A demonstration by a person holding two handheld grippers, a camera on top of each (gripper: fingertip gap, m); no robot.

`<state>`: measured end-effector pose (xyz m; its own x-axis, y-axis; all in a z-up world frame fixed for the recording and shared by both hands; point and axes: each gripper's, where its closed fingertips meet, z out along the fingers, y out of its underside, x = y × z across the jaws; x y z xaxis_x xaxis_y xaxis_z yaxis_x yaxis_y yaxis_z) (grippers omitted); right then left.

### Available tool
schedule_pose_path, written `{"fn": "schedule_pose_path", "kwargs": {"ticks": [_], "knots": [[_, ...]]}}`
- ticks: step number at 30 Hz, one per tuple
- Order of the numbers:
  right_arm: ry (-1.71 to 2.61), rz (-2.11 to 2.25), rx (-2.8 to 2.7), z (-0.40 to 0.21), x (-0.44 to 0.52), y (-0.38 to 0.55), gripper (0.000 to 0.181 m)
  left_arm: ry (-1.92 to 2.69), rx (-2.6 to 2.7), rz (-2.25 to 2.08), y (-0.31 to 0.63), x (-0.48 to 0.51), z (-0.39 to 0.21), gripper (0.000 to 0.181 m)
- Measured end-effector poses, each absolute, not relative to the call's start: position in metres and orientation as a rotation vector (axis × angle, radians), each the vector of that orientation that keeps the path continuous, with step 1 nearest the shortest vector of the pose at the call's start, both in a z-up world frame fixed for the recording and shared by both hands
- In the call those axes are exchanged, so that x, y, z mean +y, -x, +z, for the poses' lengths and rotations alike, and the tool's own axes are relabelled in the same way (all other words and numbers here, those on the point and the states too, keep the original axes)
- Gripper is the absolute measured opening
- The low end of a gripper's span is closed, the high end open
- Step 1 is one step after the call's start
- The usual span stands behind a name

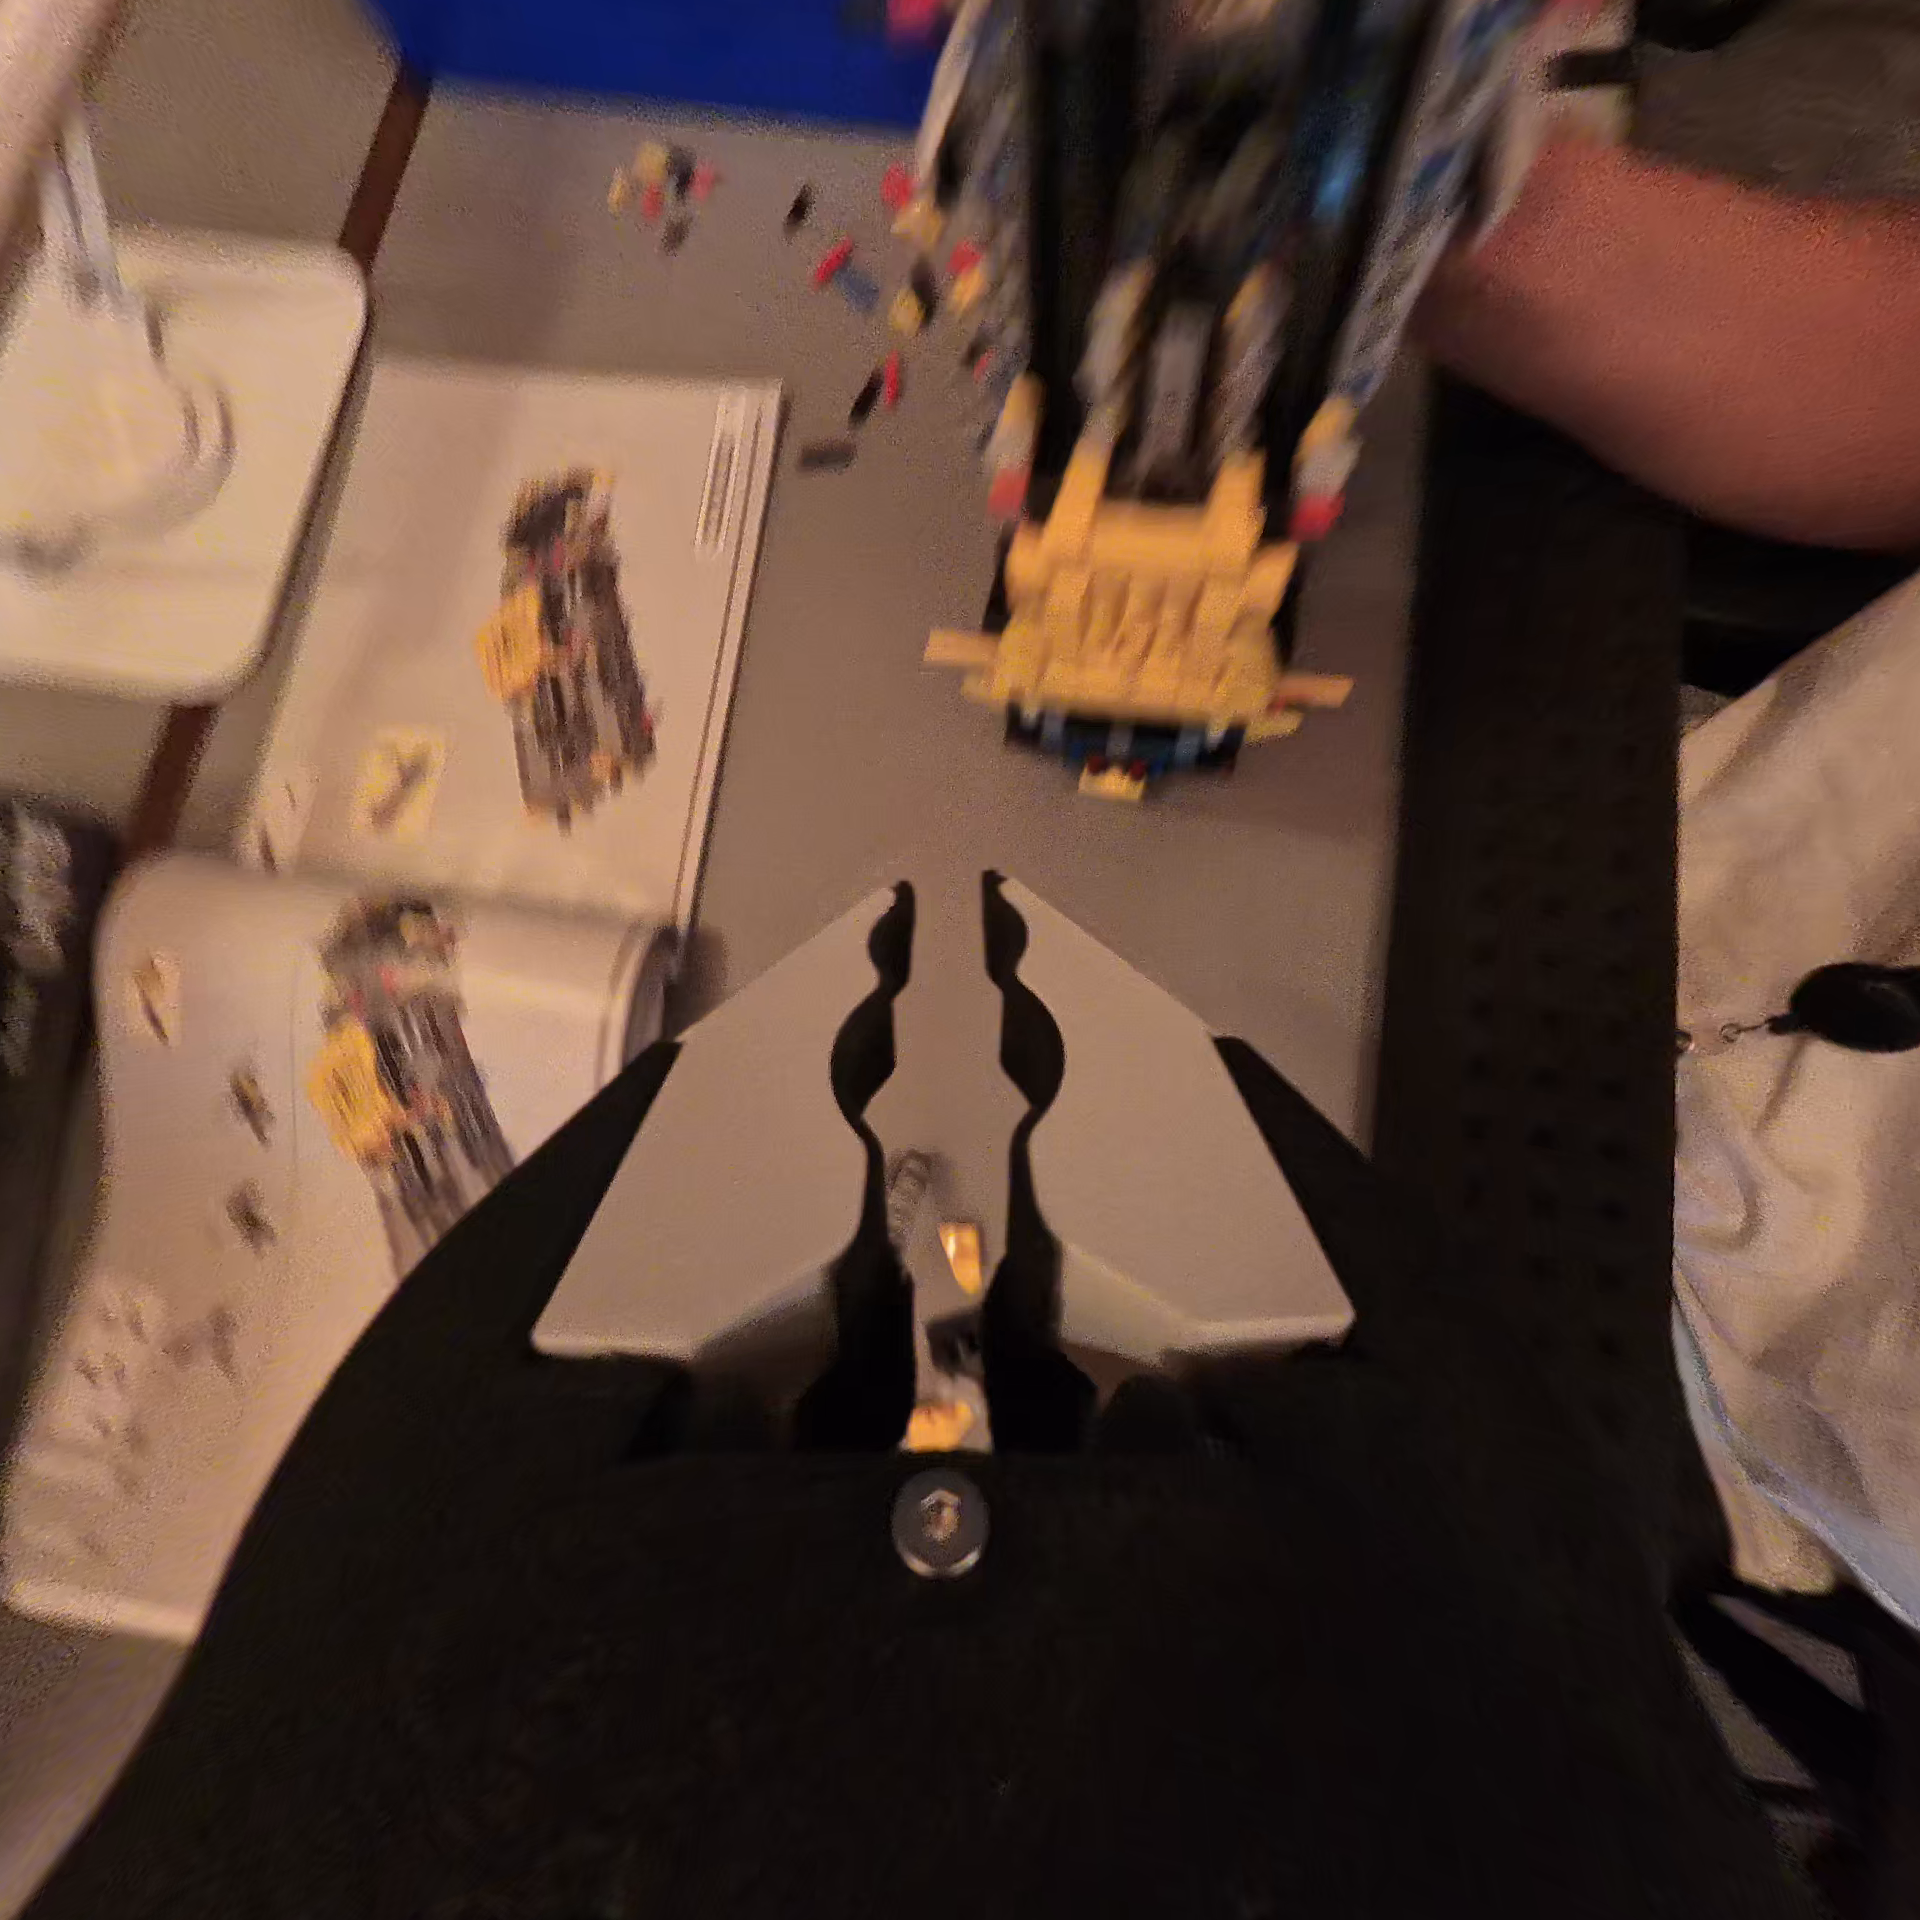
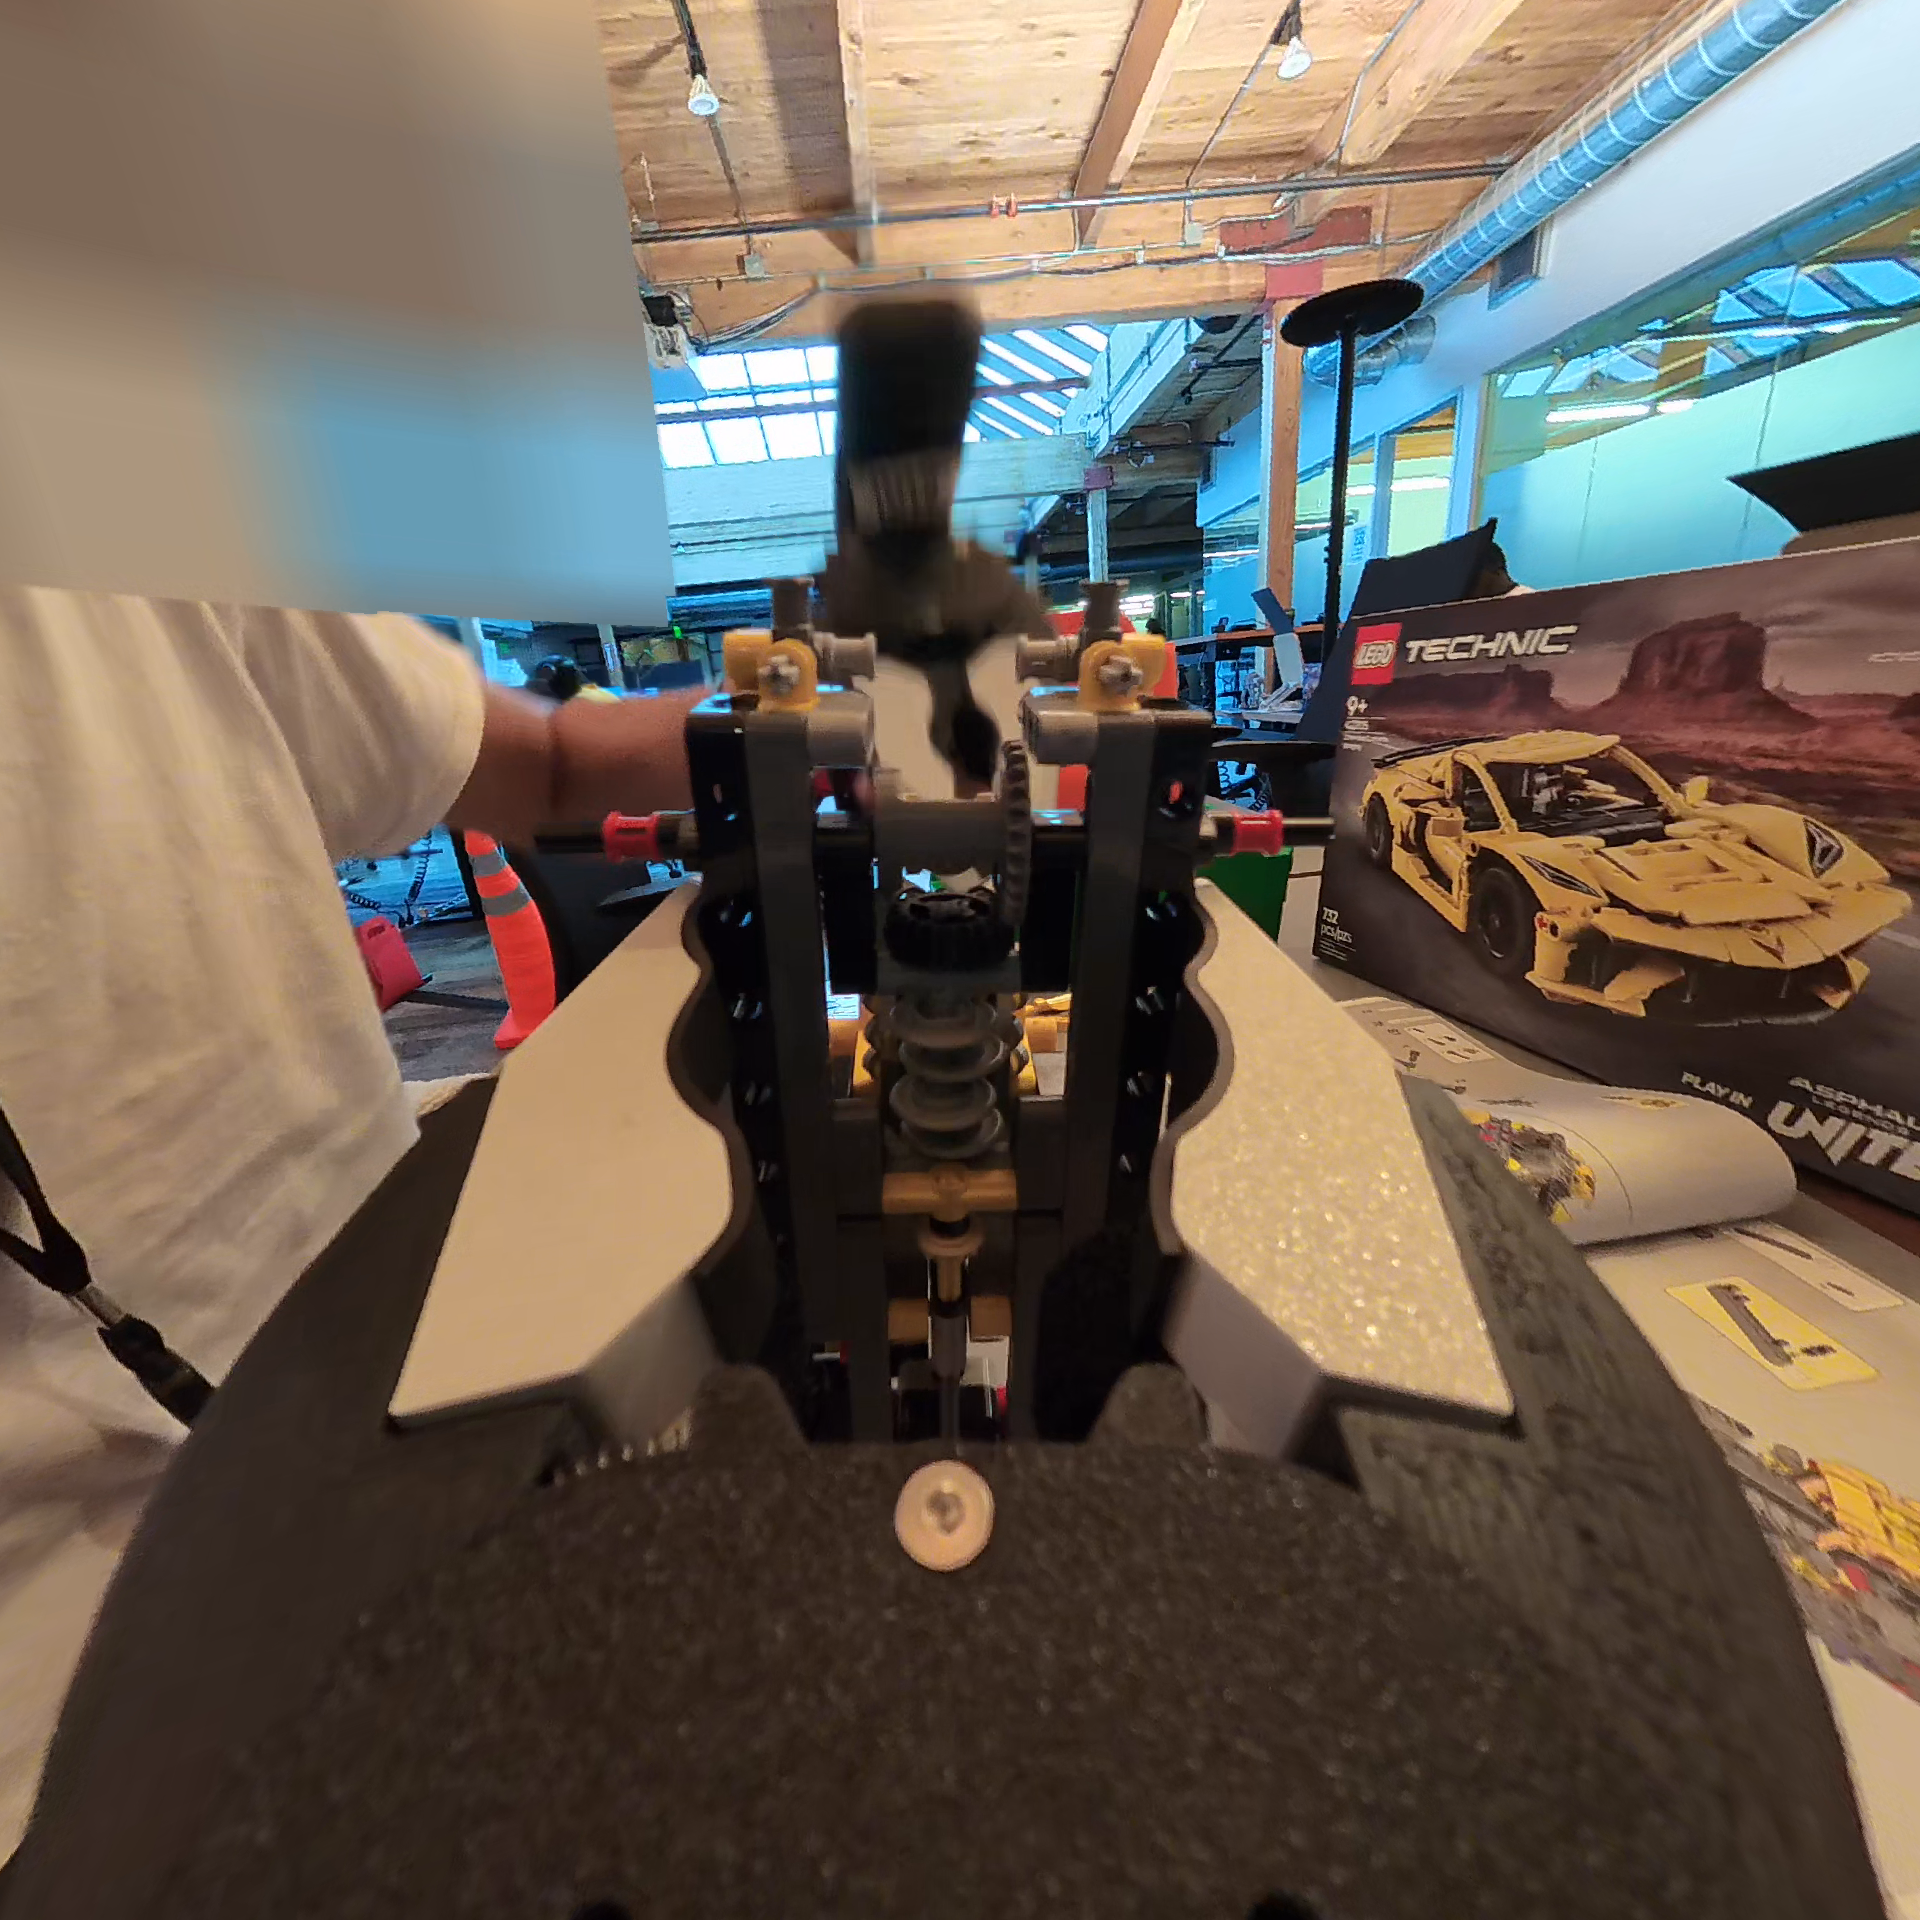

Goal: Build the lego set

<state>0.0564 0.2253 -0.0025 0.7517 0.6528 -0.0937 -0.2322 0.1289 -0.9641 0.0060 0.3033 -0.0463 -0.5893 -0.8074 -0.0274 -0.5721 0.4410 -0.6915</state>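
The table (image 1: 1039,904) is a flat grey surface; its near edge meets a dark perforated strip (image 1: 1527,831). On it at the far side, the right wrist view alone shows the set's box (image 2: 1621,862), glossy card with a yellow car pictured on it. Only this view also shows a timber ceiling (image 2: 1039,125) and a person's white shirt (image 2: 187,935).

The manual (image 1: 488,727) lies open at the left of the table in the left wrist view, pale curled pages with blurred pictures of the model.

The chassis (image 2: 945,935) is a long frame of dark studless beams with holes, a coiled grey spring, black gears and yellow and red pins. The right gripper (image 2: 945,1039) is clamped on its two side beams, scalloped pale fingers (image 2: 592,1143) against each. The long axis runs along the fingers, pointing away from the camera. In the left wrist view the same chassis (image 1: 1132,603) hangs above the table, yellow end toward the camera, long axis running away from it.

The left gripper (image 1: 945,904) hovers over the bare table short of that yellow end, jaws nearly together, a narrow gap between the tips and nothing held.

Loose pieces (image 1: 894,281), red, yellow and black, lie scattered far up the table; blur hides their shapes.
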Motion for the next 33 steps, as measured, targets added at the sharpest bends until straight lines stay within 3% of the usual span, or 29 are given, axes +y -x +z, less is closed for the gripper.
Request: {"fn": "schedule_pose_path", "kwargs": {"ticks": [6,13,21,33], "knots": [[1.277,0.685,-0.375,-0.002,0.226,-0.060,0.084,1.652,2.202,-0.718,0.062,0.396,-0.139,0.031],[1.290,0.677,-0.360,-0.002,0.231,-0.059,0.084,1.991,1.949,-0.705,0.124,0.476,-0.156,0.031],[1.276,0.663,-0.407,0.000,0.232,-0.045,0.085,1.911,1.992,-0.469,0.123,0.494,-0.188,0.031],[1.273,0.677,-0.394,-0.001,0.230,-0.050,0.085,2.425,0.958,-1.001,0.101,0.494,-0.199,0.033]]}}
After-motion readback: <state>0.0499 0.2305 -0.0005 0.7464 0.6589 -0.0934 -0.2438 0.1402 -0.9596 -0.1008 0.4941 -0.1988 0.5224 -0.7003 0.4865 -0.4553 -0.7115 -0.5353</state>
